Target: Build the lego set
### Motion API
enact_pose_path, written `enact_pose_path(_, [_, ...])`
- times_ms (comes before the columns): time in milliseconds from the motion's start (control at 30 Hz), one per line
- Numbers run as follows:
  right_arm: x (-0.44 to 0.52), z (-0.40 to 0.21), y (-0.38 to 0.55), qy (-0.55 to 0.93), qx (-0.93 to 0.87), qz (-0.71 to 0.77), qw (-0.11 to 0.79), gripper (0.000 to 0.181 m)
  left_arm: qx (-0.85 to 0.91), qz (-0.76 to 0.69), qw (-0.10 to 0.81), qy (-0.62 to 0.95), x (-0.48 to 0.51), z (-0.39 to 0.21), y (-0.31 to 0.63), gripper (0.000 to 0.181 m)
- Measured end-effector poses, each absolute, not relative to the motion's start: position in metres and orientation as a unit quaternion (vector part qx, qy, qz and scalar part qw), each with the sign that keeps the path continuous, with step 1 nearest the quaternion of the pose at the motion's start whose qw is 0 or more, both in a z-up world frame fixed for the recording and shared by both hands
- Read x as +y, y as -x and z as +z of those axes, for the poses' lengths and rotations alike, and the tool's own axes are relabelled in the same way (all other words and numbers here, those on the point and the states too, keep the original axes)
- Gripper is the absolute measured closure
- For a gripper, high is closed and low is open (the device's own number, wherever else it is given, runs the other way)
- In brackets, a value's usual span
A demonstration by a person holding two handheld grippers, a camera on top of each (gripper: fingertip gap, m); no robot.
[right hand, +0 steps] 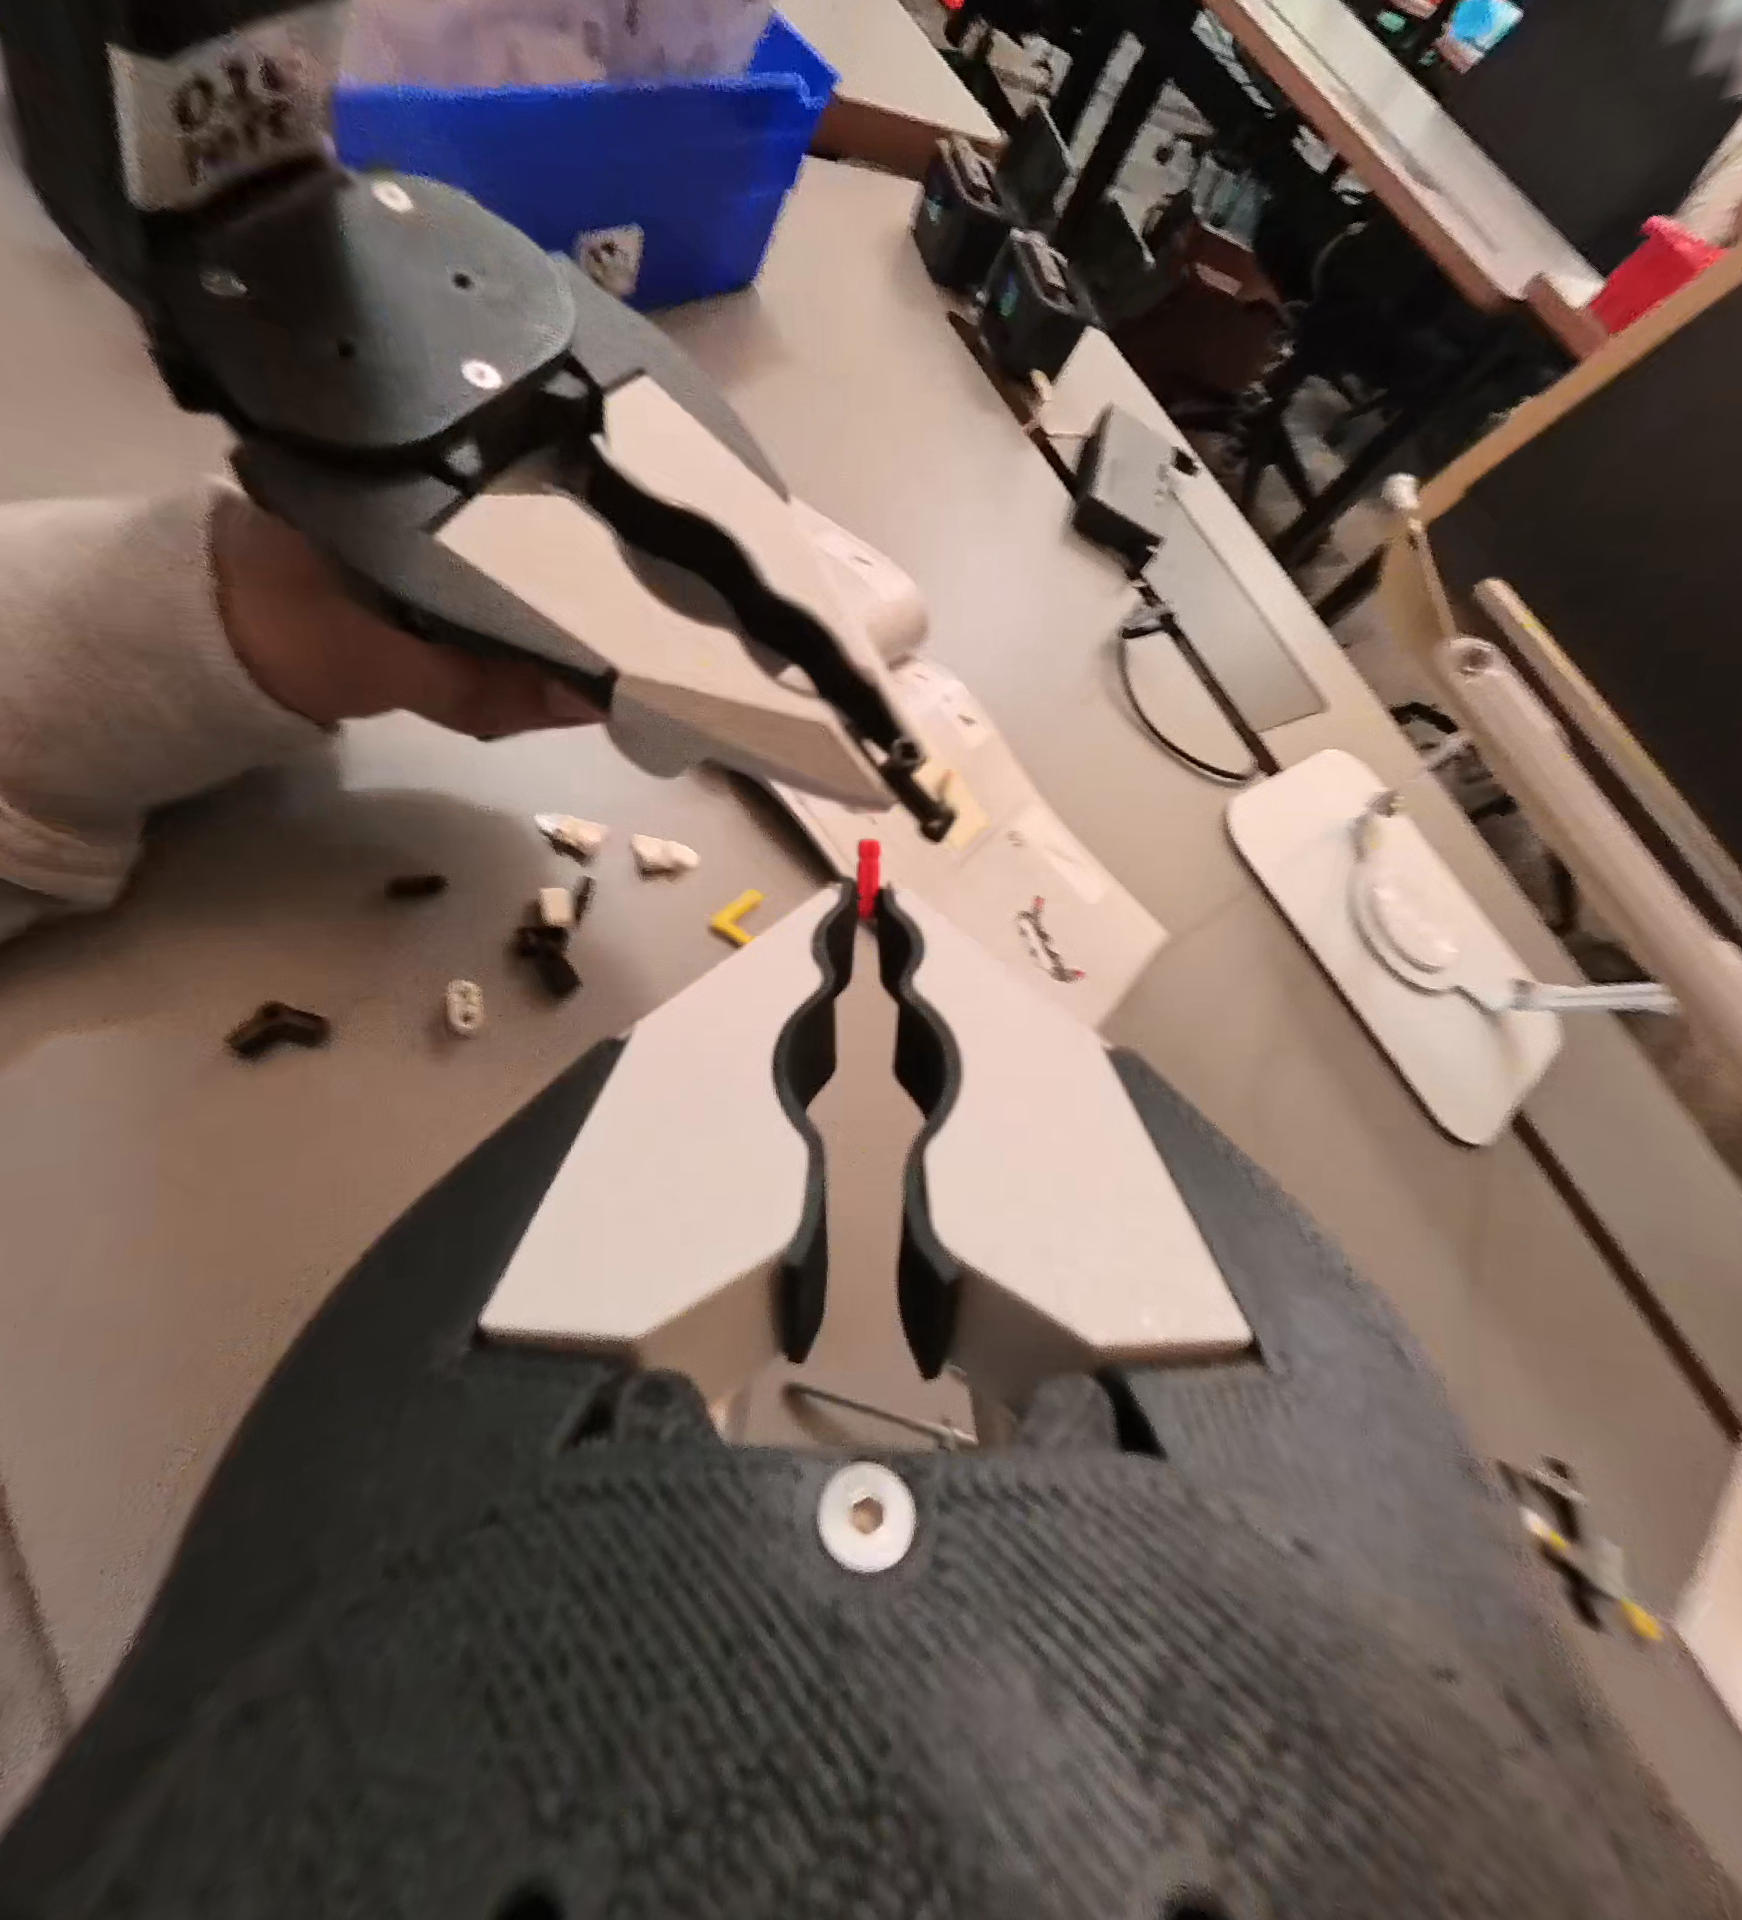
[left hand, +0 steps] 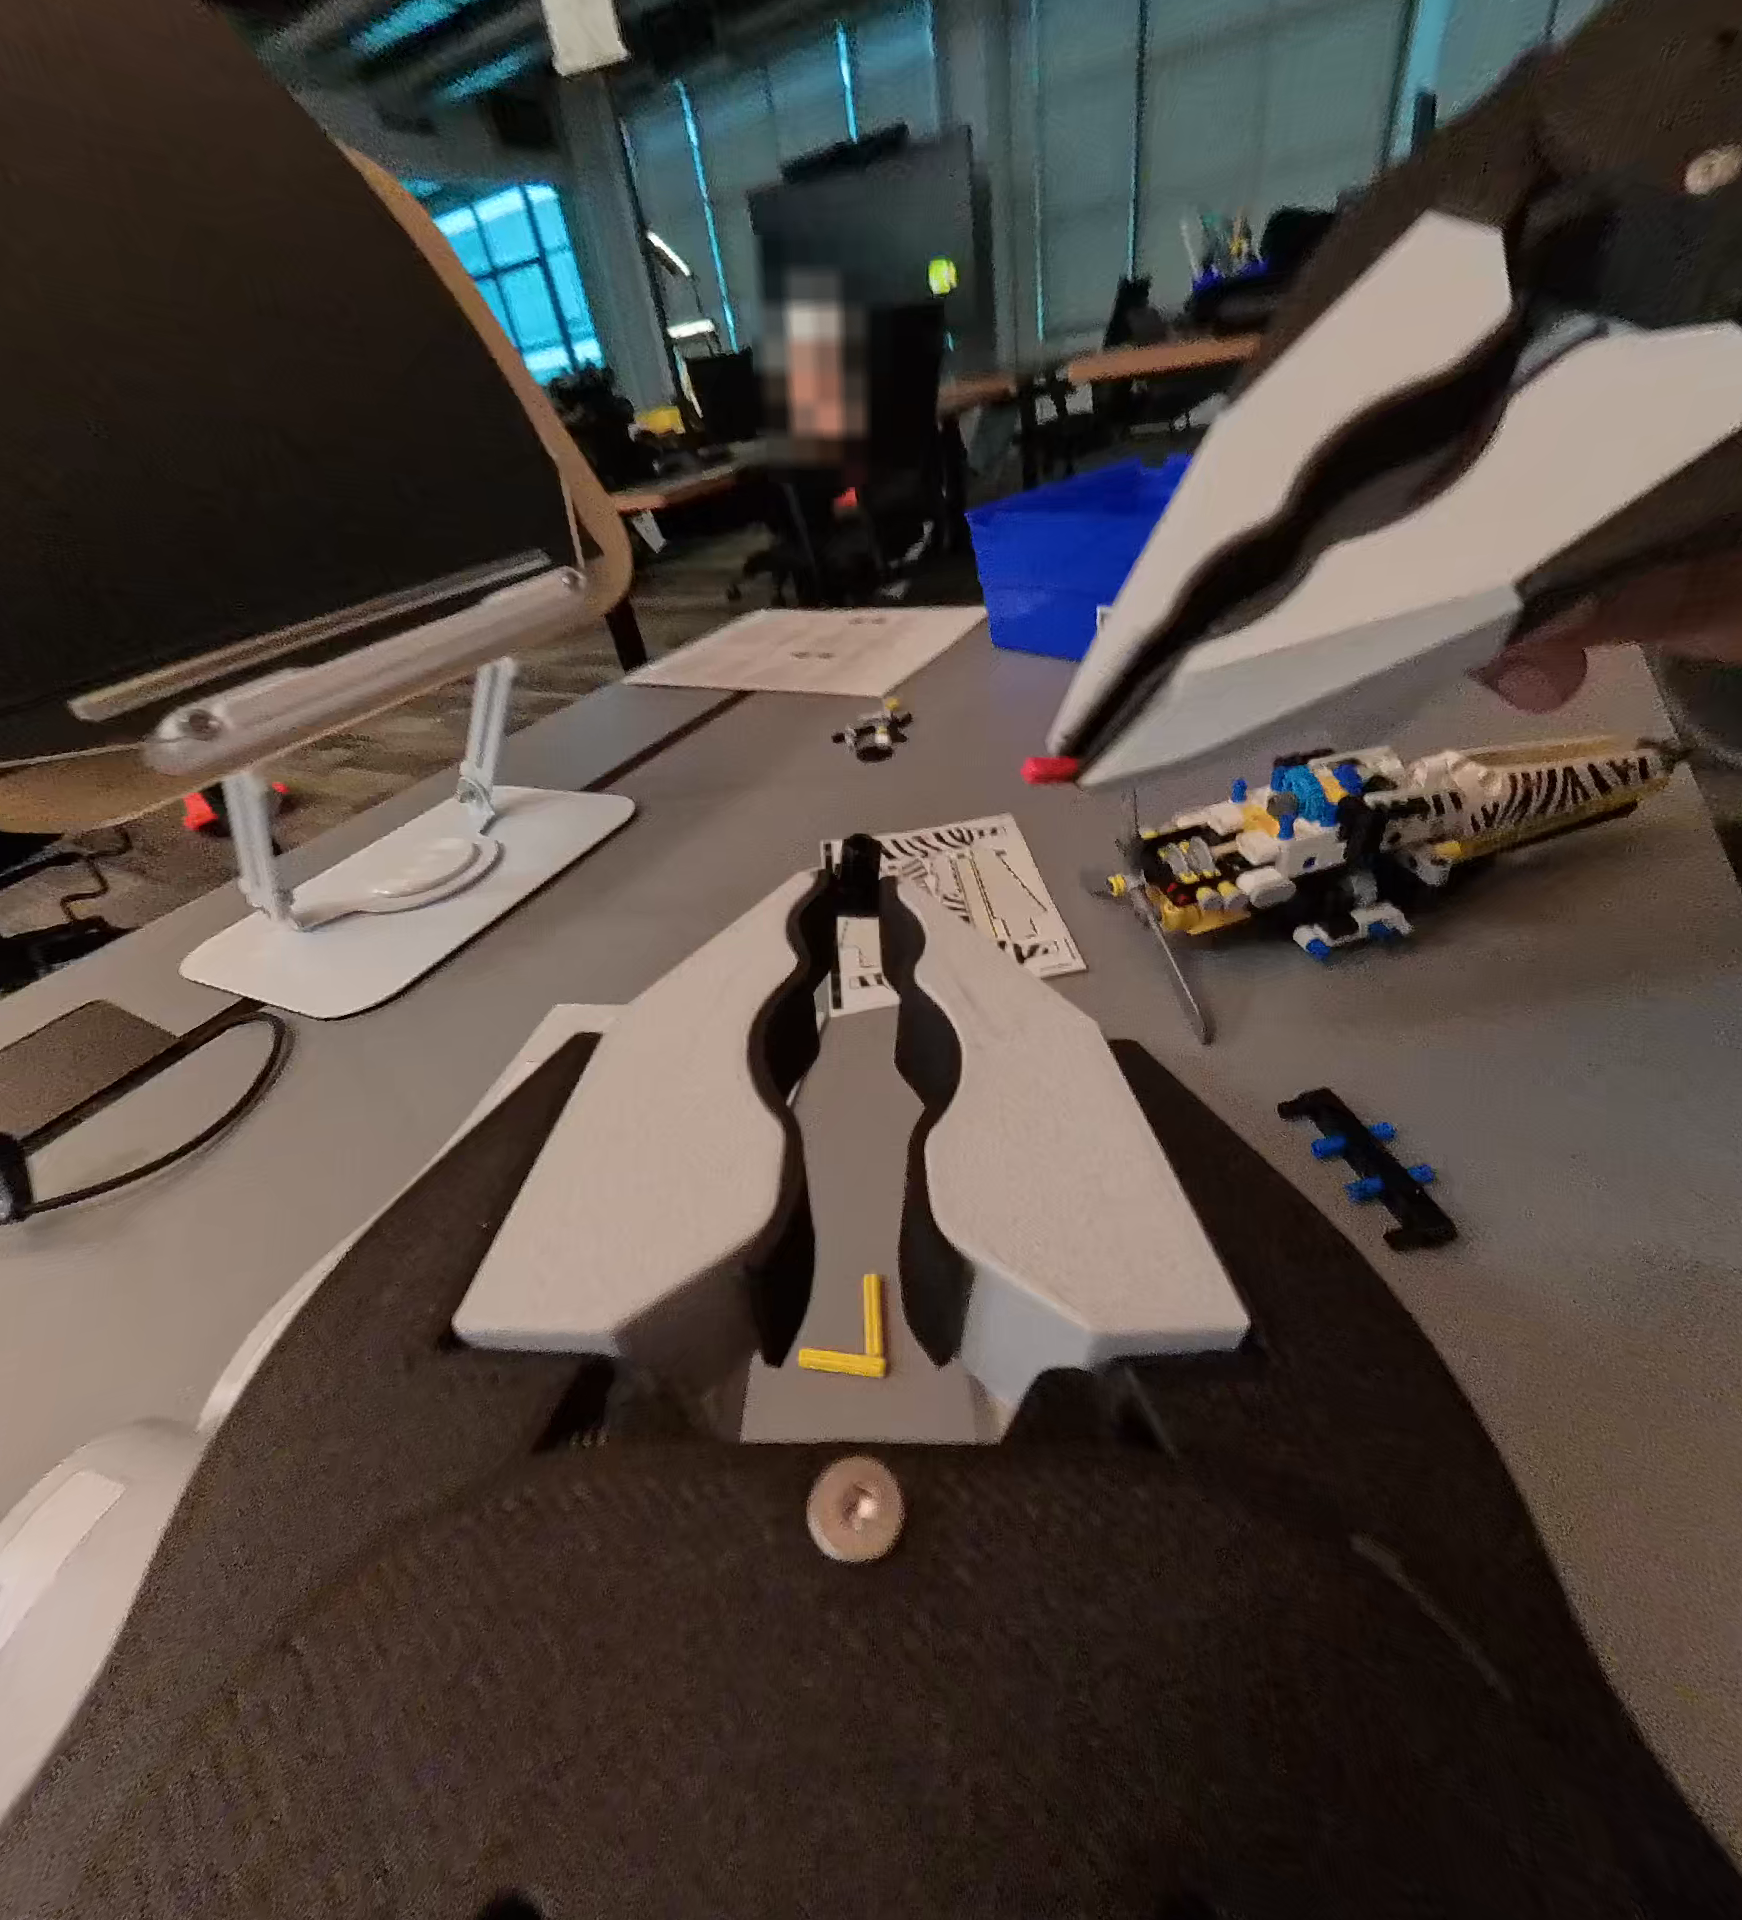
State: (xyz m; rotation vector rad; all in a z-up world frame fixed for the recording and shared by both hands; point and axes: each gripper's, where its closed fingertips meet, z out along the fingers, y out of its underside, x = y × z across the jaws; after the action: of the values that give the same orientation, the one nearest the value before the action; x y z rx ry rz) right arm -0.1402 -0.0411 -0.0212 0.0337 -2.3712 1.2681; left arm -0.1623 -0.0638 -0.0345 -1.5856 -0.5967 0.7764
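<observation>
A small red plastic lego pin (right hand: 868, 878) is pinched at the tips of the right gripper (right hand: 865, 904), fingers closed on it. Just beside, the left gripper (left hand: 854, 883) clamps a small black lego connector (left hand: 859, 860). Both hover over open grey table (left hand: 1469, 1091), the half-built zebra-striped lego model (left hand: 1386, 847) lying near the table's right side.

Desk layout, both wrist views.
Table (left hand: 1469, 1195): model (left hand: 1366, 852) at right, sticker sheet (left hand: 992, 894) just left of it, pinned beam (left hand: 1366, 1169) nearer the camera, L-shaped piece (left hand: 846, 1340) nearest. Paper sheet (left hand: 815, 649) lies behind, bin (left hand: 1054, 561) to its right, stand base (left hand: 410, 894) at left. Loose pieces (right hand: 545, 935) lie scattered left of the right gripper (right hand: 868, 902), below the left gripper (right hand: 914, 784).
</observation>
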Motion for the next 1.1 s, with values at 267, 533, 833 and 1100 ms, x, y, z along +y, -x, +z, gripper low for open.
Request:
enact_pose_path(267, [-0.027, -0.075, 0.16, -0.057, -0.906, 0.3, 0.294, 0.18, -0.25, 0.223, 0.532, 0.778, -0.034, -0.085, 0.158, 0.176])
enact_pose_path(533, [-0.017, -0.125, 0.147, -0.03, -0.964, 0.227, 0.139, 0.18, -0.247, 0.117, 0.43, 0.86, -0.024, -0.142, 0.141, 0.175])
enact_pose_path(833, [-0.021, -0.133, 0.143, -0.09, -0.98, 0.16, 0.074, 0.18, -0.257, 0.081, 0.429, 0.862, -0.024, -0.147, 0.135, 0.176])
enact_pose_path(1100, [-0.023, -0.136, 0.144, -0.133, -0.981, 0.12, 0.072, 0.18, -0.26, 0.071, 0.434, 0.86, -0.023, -0.148, 0.134, 0.176])
